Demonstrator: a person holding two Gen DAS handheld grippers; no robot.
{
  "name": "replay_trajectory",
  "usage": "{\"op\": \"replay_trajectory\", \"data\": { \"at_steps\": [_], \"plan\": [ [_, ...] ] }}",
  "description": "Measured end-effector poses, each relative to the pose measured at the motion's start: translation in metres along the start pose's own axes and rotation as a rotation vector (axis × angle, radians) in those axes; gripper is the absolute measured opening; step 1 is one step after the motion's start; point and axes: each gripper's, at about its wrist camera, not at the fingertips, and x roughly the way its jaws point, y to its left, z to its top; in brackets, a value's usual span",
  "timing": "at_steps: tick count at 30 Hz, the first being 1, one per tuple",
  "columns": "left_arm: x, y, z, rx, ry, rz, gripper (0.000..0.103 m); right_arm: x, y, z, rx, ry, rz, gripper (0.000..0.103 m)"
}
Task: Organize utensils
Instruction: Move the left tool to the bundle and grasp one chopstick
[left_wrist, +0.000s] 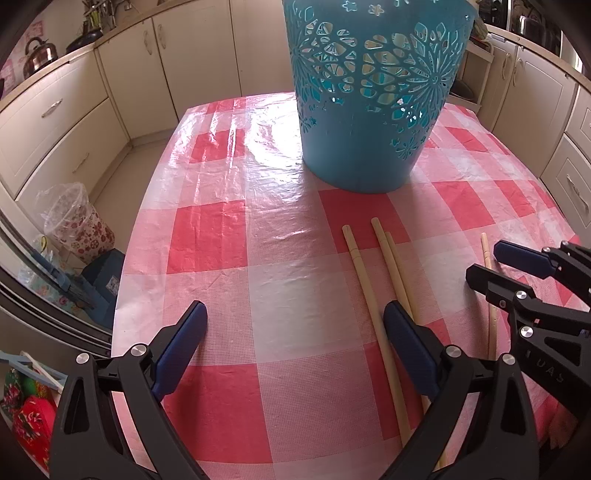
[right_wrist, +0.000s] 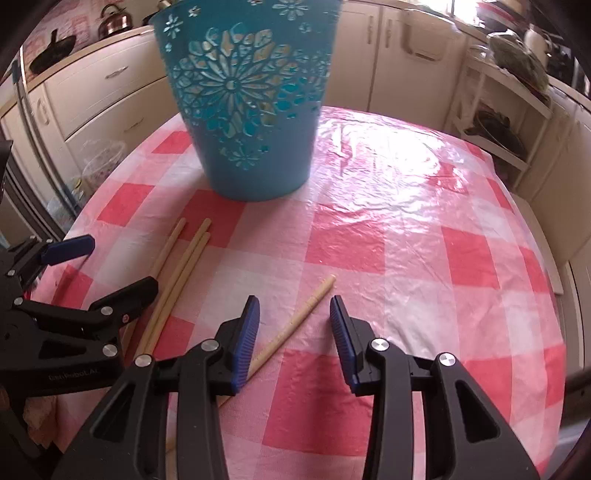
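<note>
- Right gripper: nearest, angled down at the checked tablecloth. Jaws apart, nothing pinched. The lone chopstick lies on the cloth in the gap, running diagonally, lower end passing under the left pad; pads don't look to be pressing it.
- Left gripper: also tilted down, jaws spread wide, empty. Only cloth between the fingers; the other chopsticks pass beside and under its right finger.
- Those 3 sticks lie roughly parallel, two of them touching along their length, tips toward the basket. The lone one is apart, to their right.
- Handling, my read: wood/bamboo, light, stiff, thin, smooth on glossy plastic cloth, so likely to roll or skid when nudged. Lying flat = little height to bite on.
- Where to grab: approx mid-length, pads squarely across the shaft, fingertips down near the cloth; an end grip would prob let it swing.
- Farther: teal cut-out plastic basket stands upright just beyond the stick tips; likely the destination.
- Beyond: cream kitchen cabinets.
</note>
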Motion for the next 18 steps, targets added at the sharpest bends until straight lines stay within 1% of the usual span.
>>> {"op": "replay_trajectory", "data": {
  "at_steps": [2, 4, 5, 7, 9, 13, 14, 16, 17, 18],
  "plan": [
    [0.000, 0.000, 0.000, -0.002, 0.001, -0.001, 0.092, 0.003, -0.003, 0.004, -0.070, 0.018, 0.071, 0.039],
    [0.000, -0.001, 0.000, -0.002, 0.000, 0.000, 0.093, 0.003, -0.015, 0.004, -0.069, 0.036, 0.136, 0.039],
    [0.001, -0.001, 0.000, -0.002, 0.000, 0.001, 0.093, 0.003, -0.021, 0.004, -0.055, 0.043, 0.137, 0.039],
    [0.001, -0.001, 0.000, -0.002, 0.001, -0.001, 0.093, 0.002, -0.032, 0.001, -0.016, 0.043, 0.105, 0.039],
    [0.001, -0.001, 0.000, -0.001, 0.001, -0.001, 0.092, -0.001, -0.035, -0.004, -0.005, 0.041, 0.108, 0.039],
    [0.003, 0.000, 0.006, -0.011, 0.015, 0.005, 0.092, -0.002, -0.023, -0.008, -0.084, 0.030, 0.075, 0.038],
    [0.004, 0.001, 0.008, -0.018, 0.016, 0.010, 0.090, -0.002, -0.019, -0.008, -0.099, 0.029, 0.081, 0.036],
    [0.004, 0.001, 0.011, -0.025, 0.009, 0.014, 0.084, -0.002, -0.016, -0.007, -0.120, 0.030, 0.108, 0.028],
    [0.004, 0.000, 0.012, -0.023, 0.005, 0.012, 0.079, -0.002, -0.014, -0.008, -0.123, 0.032, 0.124, 0.026],
    [0.004, -0.002, 0.013, -0.018, -0.005, 0.006, 0.070, -0.002, -0.010, -0.007, -0.117, 0.035, 0.131, 0.025]
  ]
}}
